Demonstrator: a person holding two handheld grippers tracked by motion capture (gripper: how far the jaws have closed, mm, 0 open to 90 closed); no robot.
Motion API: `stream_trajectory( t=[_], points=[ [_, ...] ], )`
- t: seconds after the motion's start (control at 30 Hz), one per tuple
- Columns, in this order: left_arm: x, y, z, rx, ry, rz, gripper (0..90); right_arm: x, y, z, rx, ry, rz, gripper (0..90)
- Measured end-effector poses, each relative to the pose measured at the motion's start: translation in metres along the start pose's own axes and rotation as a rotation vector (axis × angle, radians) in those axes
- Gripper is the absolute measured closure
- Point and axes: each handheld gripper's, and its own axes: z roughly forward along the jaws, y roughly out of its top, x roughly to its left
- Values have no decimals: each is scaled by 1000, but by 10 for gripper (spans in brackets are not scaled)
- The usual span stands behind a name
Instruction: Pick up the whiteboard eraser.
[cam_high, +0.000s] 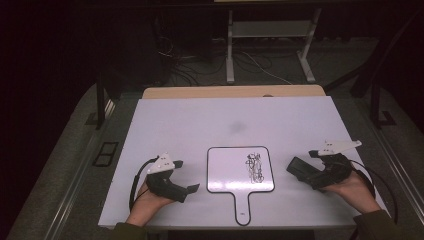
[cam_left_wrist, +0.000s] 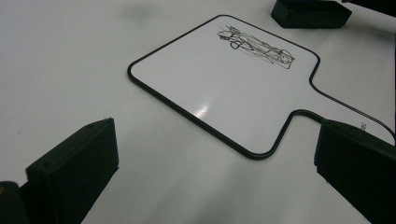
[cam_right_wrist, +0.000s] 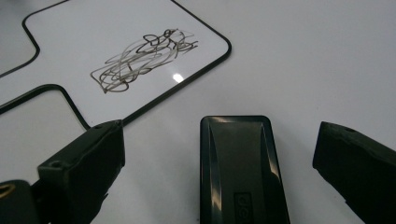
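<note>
A paddle-shaped whiteboard (cam_high: 235, 167) with a black rim lies flat at the front middle of the white table (cam_high: 200, 120), its handle toward me. A black scribble (cam_high: 254, 166) marks its right half. A black eraser (cam_right_wrist: 240, 172) rests on the table just right of the board. My right gripper (cam_high: 306, 170) stands open around it, one jaw on each side and neither touching it in the right gripper view. My left gripper (cam_high: 186, 176) is open and holds nothing, left of the board. In the left gripper view the board (cam_left_wrist: 224, 79) lies ahead and the eraser (cam_left_wrist: 310, 11) sits beyond it.
Bare white tabletop stretches behind the board, with a faint grey smudge (cam_high: 237, 127) on it. A wooden strip (cam_high: 232, 91) runs along the far edge. Beyond it are a dark floor, cables and a metal stand (cam_high: 270, 45).
</note>
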Motion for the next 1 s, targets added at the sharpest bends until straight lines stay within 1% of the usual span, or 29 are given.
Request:
stream_trajectory(
  t=[0.3,0.4,0.6,0.63,0.73,0.77,0.93,1.0],
  points=[
    [0,-1,0,6,-6,4,0,-4,-8,0,50,-15,3,10],
    [0,-1,1,6,-9,3,0,-4,-11,2,77,-16,-5,10],
    [0,-1,1,10,-11,3,0,-5,-13,4,95,-16,-14,11],
    [0,-1,1,11,-11,3,0,-5,-14,4,99,-17,-19,48],
    [0,-1,1,12,-11,3,0,-5,-15,4,103,-23,-27,48],
    [0,-1,1,11,-12,1,0,-5,-15,4,109,-21,-17,49],
    [-1,-1,1,12,-12,0,0,-5,-16,7,133,-16,-17,63],
    [-1,-1,1,13,-11,1,0,-6,-17,7,137,-18,-19,130]
  ],
)
